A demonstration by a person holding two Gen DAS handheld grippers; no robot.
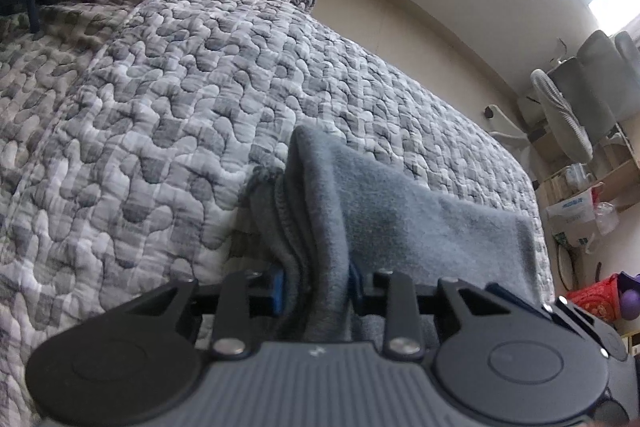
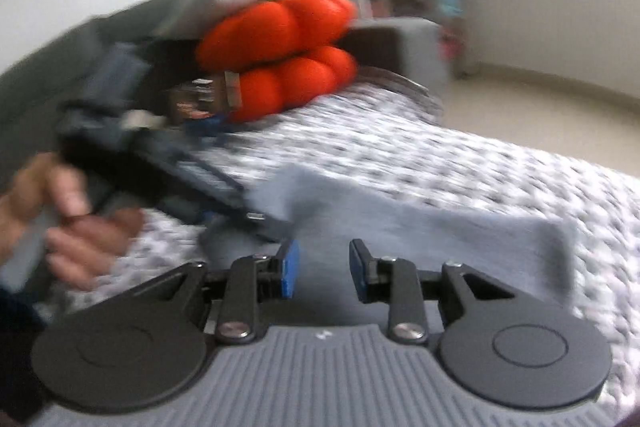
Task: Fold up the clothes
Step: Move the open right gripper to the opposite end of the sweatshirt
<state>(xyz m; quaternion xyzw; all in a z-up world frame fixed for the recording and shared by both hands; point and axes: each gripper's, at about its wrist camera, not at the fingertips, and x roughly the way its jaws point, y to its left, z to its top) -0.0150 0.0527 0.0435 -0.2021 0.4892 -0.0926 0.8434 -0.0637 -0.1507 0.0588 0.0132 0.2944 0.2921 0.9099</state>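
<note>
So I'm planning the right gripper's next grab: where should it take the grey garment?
Probably the free far corner of the grey garment, coming from the right. That end lies flat and loose on the quilt, while the left gripper already pinches the bunched end.

Right gripper point(image 2: 324, 267) hangs open over the grey garment point(image 2: 440, 239); the left gripper point(image 2: 256, 215) pinches its far edge

We see each gripper point(image 2: 324, 269) built from a ribbed grey body, black linkage arms, silver screws and blue finger pads point(image 2: 290, 269); a dark sleeve point(image 2: 16, 307) shows.
</note>
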